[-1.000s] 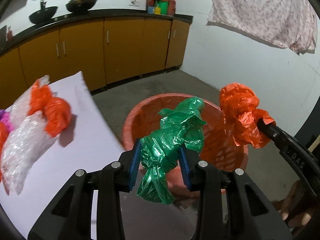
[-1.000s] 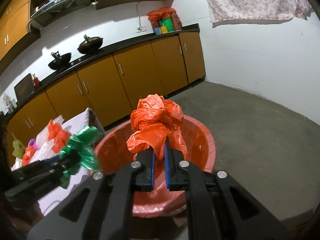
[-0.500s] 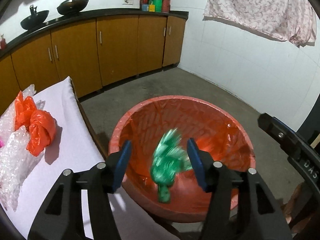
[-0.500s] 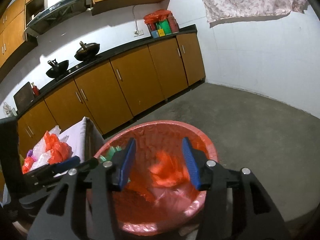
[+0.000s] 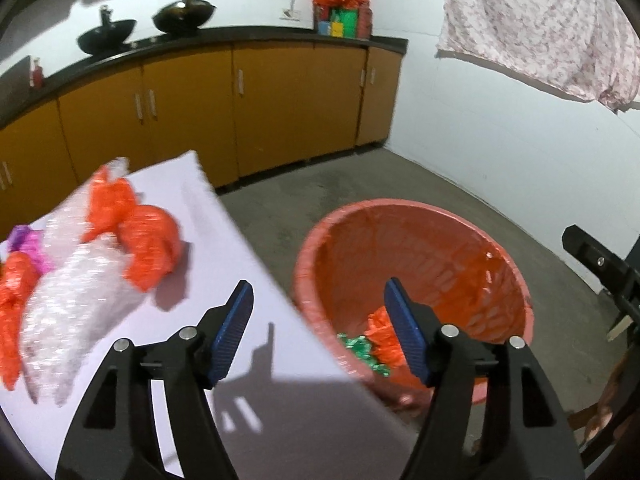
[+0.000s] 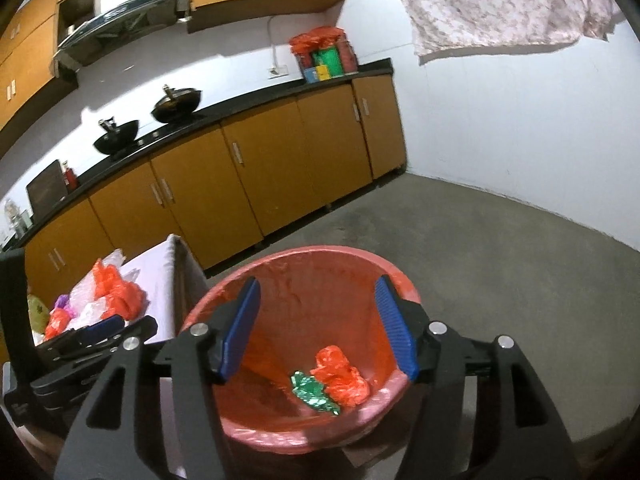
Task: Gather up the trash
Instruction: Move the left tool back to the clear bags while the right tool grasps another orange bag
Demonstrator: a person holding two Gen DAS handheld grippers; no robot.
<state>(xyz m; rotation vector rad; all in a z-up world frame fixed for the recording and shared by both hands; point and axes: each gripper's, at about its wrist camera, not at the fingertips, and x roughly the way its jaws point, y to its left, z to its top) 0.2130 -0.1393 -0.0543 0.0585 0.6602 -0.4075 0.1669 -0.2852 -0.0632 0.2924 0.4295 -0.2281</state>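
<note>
Both bags have just gone in: a second ago the left gripper point(image 5: 320, 336) was clamped on the green plastic bag point(image 6: 314, 394) and the right gripper point(image 6: 318, 326) on an orange plastic bag point(image 6: 340, 376), and now both stand released, jaws wide and empty, with the two bags lying touching at the bottom of the red bin point(image 6: 400, 280) — directly below and ahead of the right gripper, ahead and to the right of the left one. That likely closes one drop-off, and the left gripper has already swung back over the white table point(image 5: 248, 380). Ahead and to its left lie what is left to collect: two clear bubble-wrap bundles point(image 5: 68, 296), at least two orange bags point(image 5: 148, 240) — a third may be at the frame edge — and one purple scrap point(image 5: 24, 240). In the bin: one green, one orange.
</note>
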